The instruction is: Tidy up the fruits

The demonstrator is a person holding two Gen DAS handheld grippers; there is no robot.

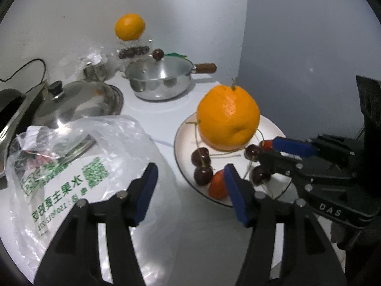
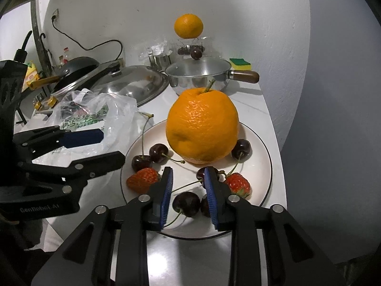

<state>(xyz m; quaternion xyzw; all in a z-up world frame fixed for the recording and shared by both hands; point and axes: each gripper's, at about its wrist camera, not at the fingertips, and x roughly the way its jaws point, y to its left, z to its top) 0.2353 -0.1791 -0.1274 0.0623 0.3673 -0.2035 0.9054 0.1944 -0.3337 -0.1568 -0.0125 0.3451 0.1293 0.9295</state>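
Note:
A white plate (image 2: 259, 164) holds a large orange (image 2: 202, 126), several dark cherries and two strawberries (image 2: 142, 180) (image 2: 239, 184). My right gripper (image 2: 188, 186) is open low over the plate's near side, with a cherry (image 2: 186, 203) between its blue pads. My left gripper (image 1: 190, 183) is open and empty over the bare counter, between the plastic bag (image 1: 78, 157) and the plate (image 1: 185, 140). In the left wrist view the right gripper (image 1: 271, 151) reaches in from the right over the cherries. The orange (image 1: 228, 116) stands behind it.
A lidded steel pot (image 2: 200, 74) with a wooden handle stands behind the plate. A second orange (image 2: 188, 26) sits on a glass container at the back. A large steel lid (image 2: 133, 83), a frying pan (image 2: 76, 68) and a sponge (image 2: 240, 63) are near the wall. The counter's edge runs right of the plate.

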